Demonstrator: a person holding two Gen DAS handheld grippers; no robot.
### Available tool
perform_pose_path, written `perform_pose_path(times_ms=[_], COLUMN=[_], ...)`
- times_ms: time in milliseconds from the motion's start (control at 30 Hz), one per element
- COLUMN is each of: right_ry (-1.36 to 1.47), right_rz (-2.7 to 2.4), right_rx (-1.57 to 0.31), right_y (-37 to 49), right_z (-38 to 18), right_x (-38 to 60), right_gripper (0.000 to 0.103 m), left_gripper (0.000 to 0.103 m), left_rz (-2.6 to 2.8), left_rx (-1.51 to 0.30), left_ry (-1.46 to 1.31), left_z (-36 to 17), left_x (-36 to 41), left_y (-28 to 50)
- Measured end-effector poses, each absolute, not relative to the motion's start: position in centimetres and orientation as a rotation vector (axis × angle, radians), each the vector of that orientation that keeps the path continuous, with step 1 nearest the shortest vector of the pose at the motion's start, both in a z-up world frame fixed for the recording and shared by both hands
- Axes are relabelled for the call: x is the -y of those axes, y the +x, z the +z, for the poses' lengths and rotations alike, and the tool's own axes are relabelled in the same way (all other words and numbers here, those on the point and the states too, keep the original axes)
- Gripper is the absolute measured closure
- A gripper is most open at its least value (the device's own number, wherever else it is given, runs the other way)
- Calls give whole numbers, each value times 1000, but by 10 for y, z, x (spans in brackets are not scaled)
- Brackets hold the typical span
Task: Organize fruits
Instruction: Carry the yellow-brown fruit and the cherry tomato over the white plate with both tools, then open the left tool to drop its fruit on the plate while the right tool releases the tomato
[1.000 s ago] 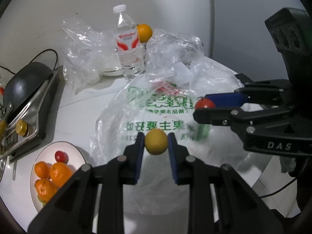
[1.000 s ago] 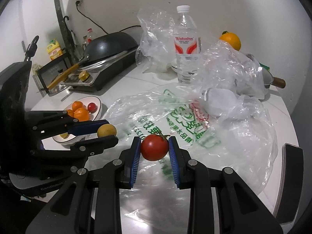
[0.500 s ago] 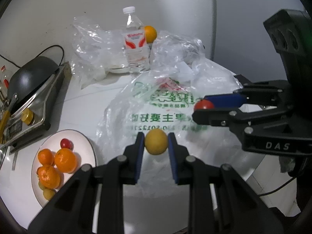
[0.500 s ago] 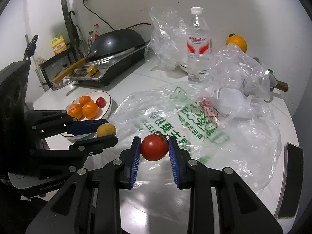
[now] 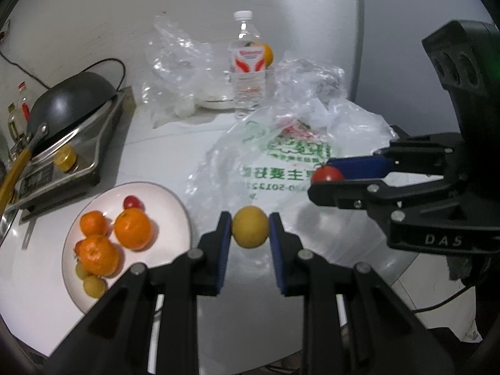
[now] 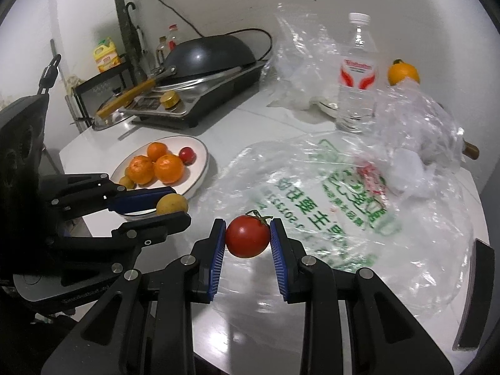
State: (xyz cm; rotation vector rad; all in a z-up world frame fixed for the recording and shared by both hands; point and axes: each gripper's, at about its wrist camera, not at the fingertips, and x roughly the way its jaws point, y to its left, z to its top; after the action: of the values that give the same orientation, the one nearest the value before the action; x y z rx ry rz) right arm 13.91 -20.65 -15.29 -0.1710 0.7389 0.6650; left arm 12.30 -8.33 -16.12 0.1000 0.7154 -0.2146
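Note:
My left gripper point(image 5: 250, 228) is shut on a yellow round fruit point(image 5: 250, 230), held above the table just right of a white plate point(image 5: 168, 200). The plate holds three oranges point(image 5: 132, 229), a small red tomato point(image 5: 132, 202) and small yellow fruits point(image 5: 93, 286). My right gripper point(image 6: 247, 234) is shut on a red tomato point(image 6: 247, 240) over the front edge of a flat plastic bag point(image 6: 343, 193). The right gripper also shows in the left wrist view point(image 5: 325, 178), and the left gripper in the right wrist view point(image 6: 173, 206). Another orange point(image 6: 403, 73) sits at the back.
A water bottle point(image 6: 356, 75) and crumpled clear bags point(image 6: 300, 62) stand at the back. A stove with a dark wok point(image 6: 206, 56) is at the left rear. A rack with bottles point(image 6: 106, 56) is behind it. The table edge point(image 5: 218, 353) is close below the grippers.
Both grippers have pulled back and to the left with their fruits still held. The plate has come nearer to the left gripper and shows more fully.

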Motion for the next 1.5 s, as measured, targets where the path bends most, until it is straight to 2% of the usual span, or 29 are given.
perform_pose_path(times_ms=[833,1500], right_ry=[-261,-297], right_rz=[747,782], right_rx=[-793,-828], right_y=[144,164], right_z=[-164,-175], right_x=[133,92], right_gripper=[72,72], left_gripper=[78,77], left_rz=[-77,-150], left_rx=[-741,-794], left_ry=[-3,-5], left_z=[-188,-208], left_x=[-6,-14], left_y=[115,129])
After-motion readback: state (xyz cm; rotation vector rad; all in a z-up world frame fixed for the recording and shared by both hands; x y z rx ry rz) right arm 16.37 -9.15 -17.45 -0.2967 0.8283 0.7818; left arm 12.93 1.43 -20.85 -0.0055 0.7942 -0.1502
